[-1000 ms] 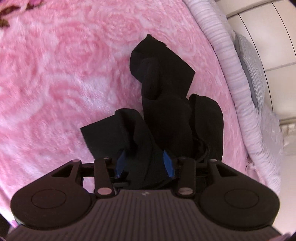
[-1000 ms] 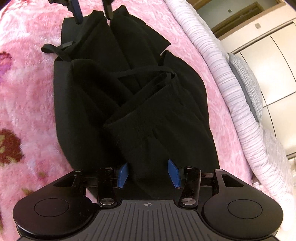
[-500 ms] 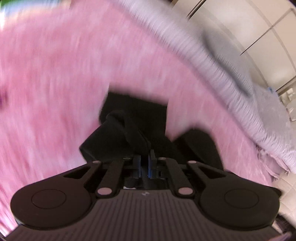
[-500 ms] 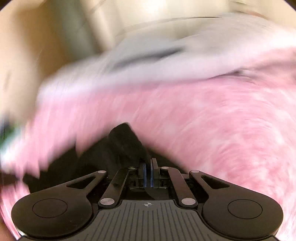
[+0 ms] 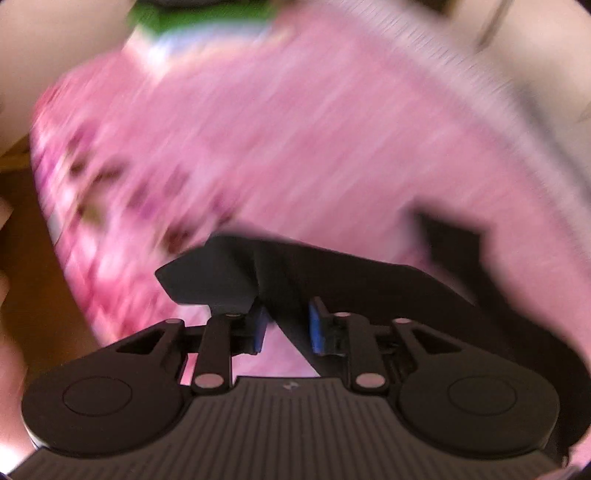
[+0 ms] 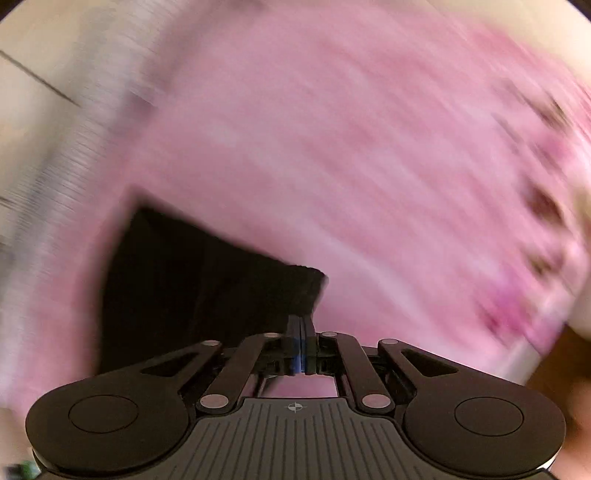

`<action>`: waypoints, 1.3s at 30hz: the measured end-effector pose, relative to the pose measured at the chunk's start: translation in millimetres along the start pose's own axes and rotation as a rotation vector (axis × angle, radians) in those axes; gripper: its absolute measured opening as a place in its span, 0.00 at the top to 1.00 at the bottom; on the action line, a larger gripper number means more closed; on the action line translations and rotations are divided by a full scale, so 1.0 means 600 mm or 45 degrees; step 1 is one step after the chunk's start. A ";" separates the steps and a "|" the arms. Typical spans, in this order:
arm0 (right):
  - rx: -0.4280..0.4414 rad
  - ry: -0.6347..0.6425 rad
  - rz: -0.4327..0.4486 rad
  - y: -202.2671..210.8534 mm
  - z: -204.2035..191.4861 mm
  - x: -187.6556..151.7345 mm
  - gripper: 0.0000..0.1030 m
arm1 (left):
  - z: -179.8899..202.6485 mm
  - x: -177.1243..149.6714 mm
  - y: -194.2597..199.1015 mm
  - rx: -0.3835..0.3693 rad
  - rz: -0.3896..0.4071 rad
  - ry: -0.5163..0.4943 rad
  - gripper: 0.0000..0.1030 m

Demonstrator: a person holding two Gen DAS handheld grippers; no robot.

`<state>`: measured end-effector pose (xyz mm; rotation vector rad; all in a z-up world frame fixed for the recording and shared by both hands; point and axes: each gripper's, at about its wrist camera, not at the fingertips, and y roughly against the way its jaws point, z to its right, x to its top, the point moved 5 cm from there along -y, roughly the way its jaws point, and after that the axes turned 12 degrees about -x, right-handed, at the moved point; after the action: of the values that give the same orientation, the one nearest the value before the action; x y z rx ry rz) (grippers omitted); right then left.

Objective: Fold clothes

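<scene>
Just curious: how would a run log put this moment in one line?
left gripper: open, black garment between fingers | right gripper: shut on garment | pink blanket below

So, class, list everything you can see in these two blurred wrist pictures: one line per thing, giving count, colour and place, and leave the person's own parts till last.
Garment: one, black, lying over the blanket just ahead of both claws.
Blanket: one, pink with darker flower patches, covering the bed and filling most of both views.
Bed edge: one, pale striped, at the left in the right wrist view; blurred.
Green thing: one, at the top edge of the left wrist view; too blurred to name.
Left claw: one, black with blue pads, open, cloth between its fingers.
Right claw: one, black, shut on the garment's edge.
</scene>
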<state>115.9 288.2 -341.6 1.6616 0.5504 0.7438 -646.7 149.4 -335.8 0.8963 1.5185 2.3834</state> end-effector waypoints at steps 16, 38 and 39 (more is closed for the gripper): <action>0.259 -0.086 -0.050 -0.097 0.017 -0.023 0.51 | -0.106 -0.089 -0.016 -0.111 0.060 0.334 0.71; 0.193 -0.070 0.088 -0.065 0.024 -0.035 0.98 | -0.171 0.008 0.013 -0.240 0.257 0.106 0.89; 0.175 -0.066 0.064 -0.069 0.026 -0.037 0.97 | -0.194 -0.005 -0.011 -0.142 0.188 0.142 0.88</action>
<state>113.2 270.7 -388.0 1.8231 0.5345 0.7106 -712.2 62.3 -377.7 0.8939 1.3845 2.6347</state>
